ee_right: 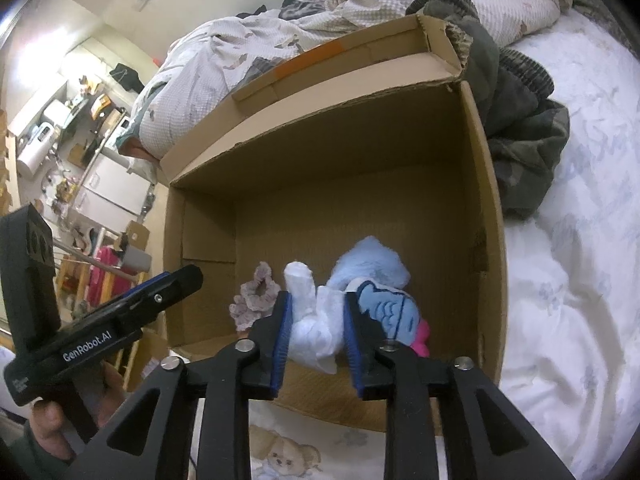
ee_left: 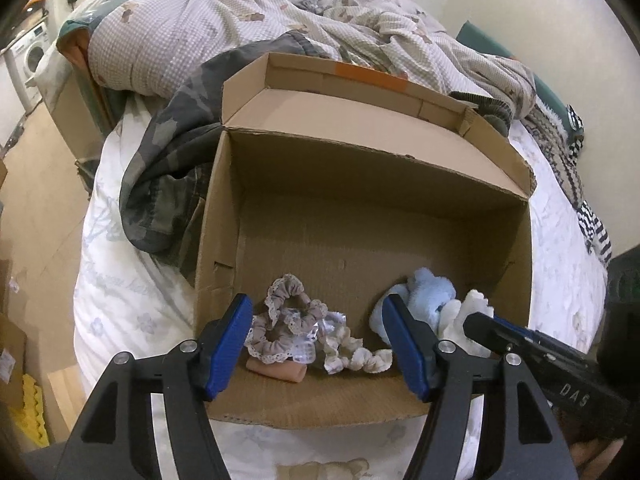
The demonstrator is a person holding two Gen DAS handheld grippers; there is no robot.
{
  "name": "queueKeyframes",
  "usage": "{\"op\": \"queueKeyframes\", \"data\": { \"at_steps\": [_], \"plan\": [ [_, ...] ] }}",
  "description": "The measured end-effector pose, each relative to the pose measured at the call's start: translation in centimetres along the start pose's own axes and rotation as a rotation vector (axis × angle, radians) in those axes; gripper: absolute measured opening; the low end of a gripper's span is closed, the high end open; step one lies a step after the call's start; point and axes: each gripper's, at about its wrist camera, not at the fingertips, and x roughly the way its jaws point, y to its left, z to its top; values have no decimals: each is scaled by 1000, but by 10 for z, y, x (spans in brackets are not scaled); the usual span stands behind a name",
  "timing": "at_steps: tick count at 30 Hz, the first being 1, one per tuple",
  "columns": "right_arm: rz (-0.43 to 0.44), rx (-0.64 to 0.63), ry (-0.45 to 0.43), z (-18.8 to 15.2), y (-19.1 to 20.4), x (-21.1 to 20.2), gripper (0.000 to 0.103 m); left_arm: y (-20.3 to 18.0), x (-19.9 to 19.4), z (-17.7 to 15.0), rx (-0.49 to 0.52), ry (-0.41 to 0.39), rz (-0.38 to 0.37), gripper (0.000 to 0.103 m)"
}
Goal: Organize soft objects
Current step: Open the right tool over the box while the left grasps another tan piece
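An open cardboard box [ee_left: 224,216] [ee_right: 486,216] stands on the bed. Inside near the front lie a taupe lace scrunchie [ee_left: 288,312] [ee_right: 256,296], a cream scrunchie [ee_left: 360,354], a pink roll [ee_left: 276,372], a light blue plush [ee_left: 430,296] [ee_right: 372,264] and a white sock [ee_left: 472,312] [ee_right: 312,328]. My left gripper [ee_left: 320,344] is open and empty above the scrunchies. My right gripper [ee_right: 316,336] hangs open around the white sock, its pads apart from the cloth. A blue fish toy [ee_right: 390,312] with a pink tail lies at its right finger.
A rumpled checked quilt [ee_left: 208,28] and a grey-green camouflage garment [ee_left: 160,184] [ee_right: 520,152] lie behind and beside the box. White floral bedsheet [ee_right: 568,280] surrounds it. Striped clothes [ee_left: 576,184] lie at the right. A washing machine [ee_left: 30,56] and cluttered shelves [ee_right: 80,128] stand beyond the bed.
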Motion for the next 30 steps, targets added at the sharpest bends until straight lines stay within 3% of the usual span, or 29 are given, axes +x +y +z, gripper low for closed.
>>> {"op": "queueKeyframes", "data": {
  "at_steps": [2,6,8,12,17,19,24,27,29,30],
  "plan": [
    [2,32,10,2,-4,1,78,2,-3,-1,4,0,3,64],
    [12,67,-17,2,-8,-4,79,11,-13,-10,-15,22,12,64],
    [12,66,-26,1,-7,-8,79,9,-19,-22,17,55,27,64],
    [9,67,-25,-1,-8,-10,79,-3,-23,-63,125,169,-16,65],
    [7,78,-34,0,-8,-12,79,-8,20,-114,195,385,71,64],
    [5,80,-41,-1,-9,-15,79,-1,43,-128,166,481,99,64],
    [2,77,-55,-2,-9,-21,79,-1,71,-137,180,542,139,64],
    [3,84,-57,-1,-12,-22,79,-3,77,-137,188,536,142,49],
    [5,90,-58,0,-13,-22,79,-6,76,-137,197,532,115,22],
    [6,90,-58,0,-13,-23,79,-8,74,-136,208,526,106,18]
  ]
}}
